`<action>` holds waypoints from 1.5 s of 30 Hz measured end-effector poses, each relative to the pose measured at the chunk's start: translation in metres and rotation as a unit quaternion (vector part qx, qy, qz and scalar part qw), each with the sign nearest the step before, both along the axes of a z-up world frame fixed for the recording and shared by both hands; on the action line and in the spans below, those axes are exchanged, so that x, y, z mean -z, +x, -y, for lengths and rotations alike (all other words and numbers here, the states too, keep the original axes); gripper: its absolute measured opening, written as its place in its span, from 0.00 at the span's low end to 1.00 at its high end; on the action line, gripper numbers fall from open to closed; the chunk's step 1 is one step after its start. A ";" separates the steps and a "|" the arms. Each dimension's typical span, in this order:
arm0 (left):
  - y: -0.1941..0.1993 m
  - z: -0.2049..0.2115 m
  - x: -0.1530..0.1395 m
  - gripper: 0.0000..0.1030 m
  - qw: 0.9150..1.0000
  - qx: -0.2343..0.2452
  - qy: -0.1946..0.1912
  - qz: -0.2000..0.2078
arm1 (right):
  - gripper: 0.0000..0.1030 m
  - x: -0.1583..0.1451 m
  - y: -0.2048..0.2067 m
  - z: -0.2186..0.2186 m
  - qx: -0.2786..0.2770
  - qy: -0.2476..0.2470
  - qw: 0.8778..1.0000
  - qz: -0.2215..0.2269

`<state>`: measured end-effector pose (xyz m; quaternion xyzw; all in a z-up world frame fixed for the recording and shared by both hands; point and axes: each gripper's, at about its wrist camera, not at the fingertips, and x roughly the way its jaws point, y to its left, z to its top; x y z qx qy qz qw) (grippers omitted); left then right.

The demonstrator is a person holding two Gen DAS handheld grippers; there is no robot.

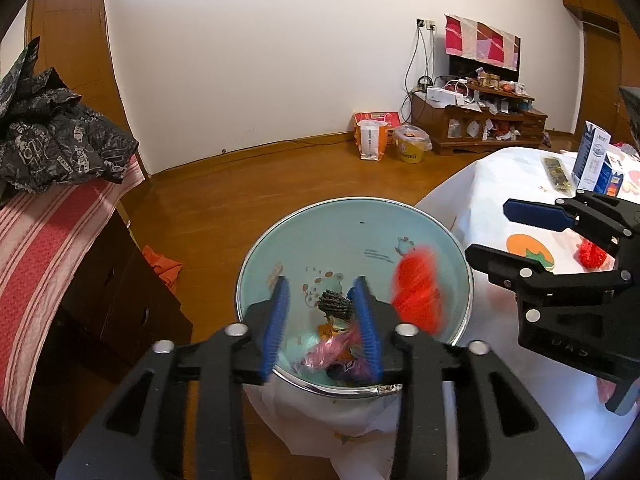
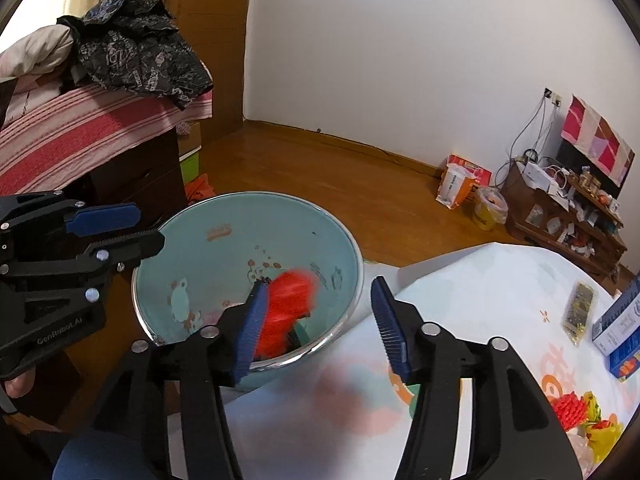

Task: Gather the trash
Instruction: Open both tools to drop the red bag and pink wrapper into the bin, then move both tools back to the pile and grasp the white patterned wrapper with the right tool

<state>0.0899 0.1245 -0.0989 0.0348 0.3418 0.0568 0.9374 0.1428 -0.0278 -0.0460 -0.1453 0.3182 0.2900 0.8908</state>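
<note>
A light blue basin (image 1: 440, 240) with a metal rim sits at the table edge; it also shows in the right wrist view (image 2: 224, 248). A blurred red net piece (image 1: 416, 292) is in mid-air inside it, seen too in the right wrist view (image 2: 288, 312). Pink and dark wrappers (image 1: 332, 354) lie at the bottom. My left gripper (image 1: 322, 324) is open above the basin. My right gripper (image 2: 324, 328) is open and empty over the basin rim; in the left wrist view (image 1: 516, 236) it is at the right. More red and yellow trash (image 2: 580, 412) lies on the table.
The white patterned tablecloth (image 2: 480, 280) holds blue boxes (image 2: 620, 332) and a flat packet (image 2: 578, 312). A bed with a striped cover (image 1: 48, 248) and a dark jacket (image 1: 60, 140) stands at the left. A wooden cabinet (image 1: 480, 124) and bags (image 1: 372, 138) line the far wall.
</note>
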 end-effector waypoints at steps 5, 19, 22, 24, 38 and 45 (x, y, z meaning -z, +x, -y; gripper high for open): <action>0.000 0.002 0.001 0.44 1.000 0.000 0.000 -0.002 | 0.54 0.000 0.000 0.006 0.010 0.000 1.000 -0.002; -0.002 0.017 0.004 0.64 1.000 0.015 -0.001 -0.010 | 0.57 -0.011 -0.020 0.049 0.058 -0.005 0.998 0.004; -0.002 0.030 0.007 0.66 0.999 0.036 -0.005 -0.018 | 0.59 -0.016 -0.035 0.086 0.100 -0.006 0.995 0.004; -0.001 0.040 0.010 0.67 0.998 0.051 -0.002 -0.022 | 0.59 -0.018 -0.047 0.114 0.132 -0.008 0.991 0.005; -0.010 0.146 0.021 0.78 0.986 0.163 0.035 -0.028 | 0.62 0.010 -0.105 0.275 0.319 -0.005 0.947 -0.048; -0.013 0.154 0.026 0.78 0.983 0.176 0.041 -0.039 | 0.32 0.030 -0.097 0.280 0.288 0.016 0.953 -0.092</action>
